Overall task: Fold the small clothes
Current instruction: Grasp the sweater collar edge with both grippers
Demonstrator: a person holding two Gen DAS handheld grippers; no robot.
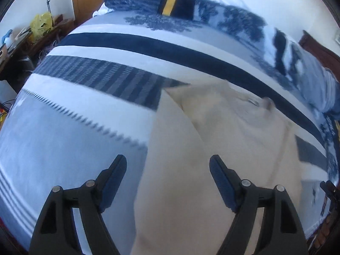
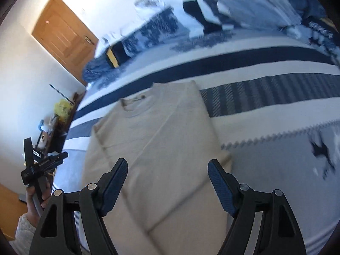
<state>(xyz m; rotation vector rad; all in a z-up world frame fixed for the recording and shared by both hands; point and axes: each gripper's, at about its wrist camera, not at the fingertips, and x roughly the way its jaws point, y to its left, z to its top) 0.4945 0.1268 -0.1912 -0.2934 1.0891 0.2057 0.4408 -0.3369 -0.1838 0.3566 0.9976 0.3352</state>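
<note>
A beige long-sleeved top (image 1: 223, 144) lies flat on a blue-and-white striped bedspread (image 1: 85, 97), partly folded lengthwise, neckline at the far end. My left gripper (image 1: 167, 165) is open and empty, hovering above the top's near left part. In the right wrist view the same top (image 2: 157, 140) lies with its collar (image 2: 136, 104) pointing away. My right gripper (image 2: 167, 167) is open and empty above the top's lower half. The left gripper (image 2: 42, 163) shows there at the far left, held in a hand.
A pile of blue, white and yellow-striped clothes (image 1: 176, 2) lies at the far side of the bed. A wooden door (image 2: 63, 34) and a cluttered dark side table (image 1: 25, 42) with a yellow bag (image 1: 41, 24) stand beyond the bed's edge.
</note>
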